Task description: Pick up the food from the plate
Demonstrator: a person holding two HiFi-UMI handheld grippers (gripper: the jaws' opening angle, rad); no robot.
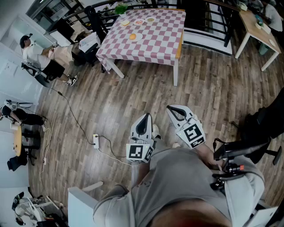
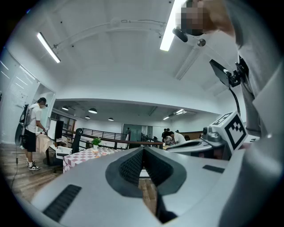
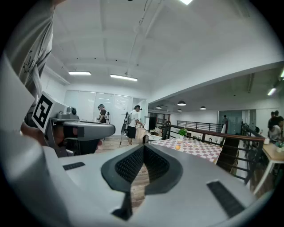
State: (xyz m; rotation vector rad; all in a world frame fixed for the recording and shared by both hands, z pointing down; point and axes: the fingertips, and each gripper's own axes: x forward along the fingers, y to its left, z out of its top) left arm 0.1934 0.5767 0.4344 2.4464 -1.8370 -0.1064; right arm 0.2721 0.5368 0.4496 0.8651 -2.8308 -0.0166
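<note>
The left gripper (image 1: 145, 117) and the right gripper (image 1: 171, 108) are hovering side by side close to the person's body. Both are pale grey moulded plastic with dark ribbed pads, and each is carrying a marker cube (image 1: 139, 152) of black-and-white squares. In its own view the left gripper's jaws are pressing together with nothing between them. The right gripper's jaws are likewise meeting at the tip, empty. The food is lying well apart from both, on the far table (image 1: 155, 44) with its pink-and-white checked top. A small round orange piece (image 1: 132, 36) is resting on a white plate (image 1: 138, 39). Three more plates (image 1: 139, 21) are sitting beyond it, holding what are possibly flat slices, too small to name. A green potted plant (image 1: 120, 8) is standing at the table's far left edge. A brown wood-plank floor (image 1: 133, 88) is stretching open between the grippers and the table, and only a white power strip (image 1: 95, 141) with its cable is lying on it at the near left. A black railing (image 1: 213, 26) is running behind the table. A pale wooden table (image 1: 255, 24) is standing at the far right, and a person (image 1: 40, 55) is standing at the far left.
</note>
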